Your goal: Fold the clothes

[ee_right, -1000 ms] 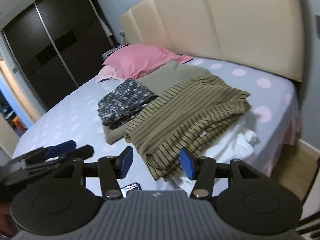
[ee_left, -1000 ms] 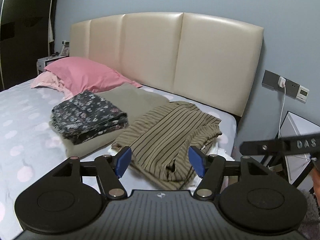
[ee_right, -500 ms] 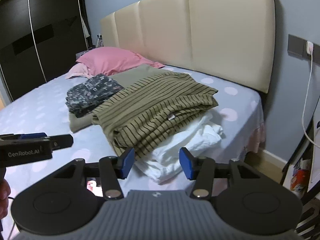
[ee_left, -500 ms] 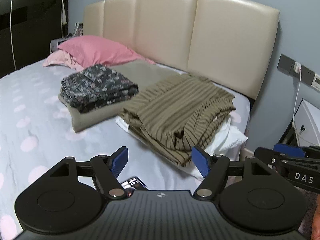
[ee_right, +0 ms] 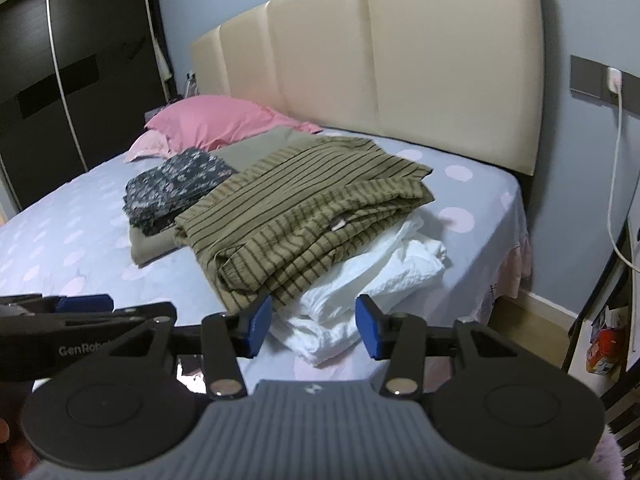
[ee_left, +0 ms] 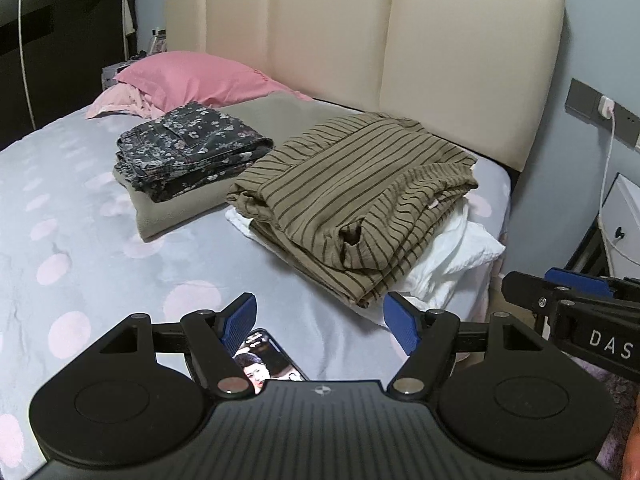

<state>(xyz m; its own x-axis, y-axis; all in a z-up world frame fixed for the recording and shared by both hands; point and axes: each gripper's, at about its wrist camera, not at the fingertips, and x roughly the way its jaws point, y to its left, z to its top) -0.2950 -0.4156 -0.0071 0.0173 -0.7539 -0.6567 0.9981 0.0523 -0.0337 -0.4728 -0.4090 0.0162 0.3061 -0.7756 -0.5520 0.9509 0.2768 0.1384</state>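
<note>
Approach step, by the look of it: nothing gripped yet. Striped garment heaped on white cloth near the bed's edge, at twelve o'clock from both tools. Left gripper spread wide, empty, tilted downward. Right gripper closing, nothing between its pads, angled down likewise. Next, probably: reach forward, pinch a near hem, lift clear for spreading.
</note>
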